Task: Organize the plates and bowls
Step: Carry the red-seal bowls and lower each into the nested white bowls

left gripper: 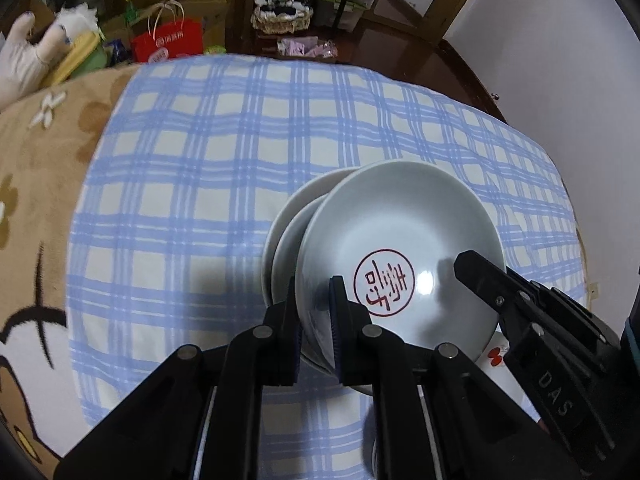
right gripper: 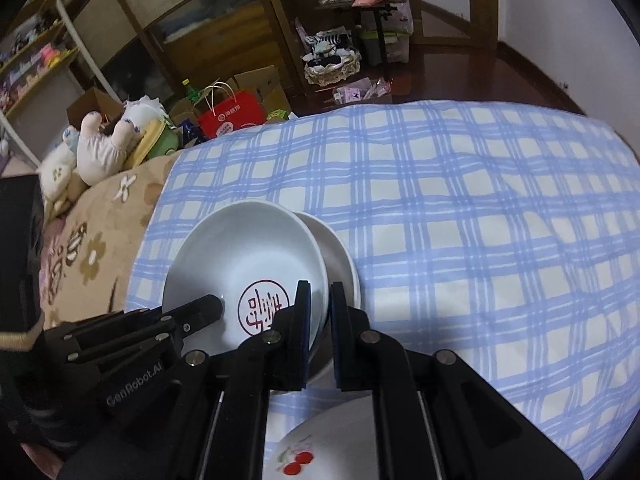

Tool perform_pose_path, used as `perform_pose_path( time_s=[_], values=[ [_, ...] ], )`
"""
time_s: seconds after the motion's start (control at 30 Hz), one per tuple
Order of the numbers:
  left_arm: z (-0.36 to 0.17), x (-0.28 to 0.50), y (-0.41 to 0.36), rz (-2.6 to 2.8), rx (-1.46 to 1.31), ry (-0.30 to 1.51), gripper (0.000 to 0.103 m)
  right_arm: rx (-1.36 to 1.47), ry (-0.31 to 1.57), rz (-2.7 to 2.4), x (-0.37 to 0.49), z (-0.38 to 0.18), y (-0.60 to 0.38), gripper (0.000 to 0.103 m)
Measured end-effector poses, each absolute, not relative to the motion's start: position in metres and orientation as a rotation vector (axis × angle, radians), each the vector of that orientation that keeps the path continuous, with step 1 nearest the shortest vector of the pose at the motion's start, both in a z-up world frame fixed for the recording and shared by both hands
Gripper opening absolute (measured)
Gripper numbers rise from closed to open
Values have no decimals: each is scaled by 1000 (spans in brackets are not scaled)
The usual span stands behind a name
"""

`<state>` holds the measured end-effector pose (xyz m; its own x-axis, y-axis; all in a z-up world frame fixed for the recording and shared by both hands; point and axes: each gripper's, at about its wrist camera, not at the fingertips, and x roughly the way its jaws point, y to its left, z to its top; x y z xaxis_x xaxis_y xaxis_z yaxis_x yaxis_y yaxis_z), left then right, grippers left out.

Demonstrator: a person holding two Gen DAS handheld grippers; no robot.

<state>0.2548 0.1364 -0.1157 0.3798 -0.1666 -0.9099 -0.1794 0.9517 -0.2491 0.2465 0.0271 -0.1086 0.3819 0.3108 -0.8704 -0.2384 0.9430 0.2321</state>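
A white bowl [left gripper: 400, 220] [right gripper: 248, 248] with a red round seal on its bottom is gripped from both sides. My left gripper [left gripper: 314, 284] is shut on its left rim, and my right gripper [right gripper: 320, 286] is shut on its right rim. Each gripper also shows in the other's view: the right gripper [left gripper: 476, 268] reaches over the bowl's far edge, the left gripper [right gripper: 208, 308] likewise. The bowl sits slightly tilted over two nested white dishes [left gripper: 288, 220] [right gripper: 340, 256]. Whether it touches them I cannot tell.
A blue-and-white checked cloth [left gripper: 200, 160] [right gripper: 480, 220] covers the surface. A white plate with red cherries [right gripper: 296, 456] lies near the front. A brown flowered blanket [left gripper: 32, 200] and plush toy [right gripper: 100, 148] are left; a red bag [left gripper: 168, 44] and shelves behind.
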Motion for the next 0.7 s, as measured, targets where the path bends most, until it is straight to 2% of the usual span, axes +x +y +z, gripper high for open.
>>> perform_pose_path(
  time_s=[0.7],
  values=[
    [-121, 261, 133, -10, -279, 1193, 13, 55, 1093, 320, 242, -123, 30, 11]
  ],
)
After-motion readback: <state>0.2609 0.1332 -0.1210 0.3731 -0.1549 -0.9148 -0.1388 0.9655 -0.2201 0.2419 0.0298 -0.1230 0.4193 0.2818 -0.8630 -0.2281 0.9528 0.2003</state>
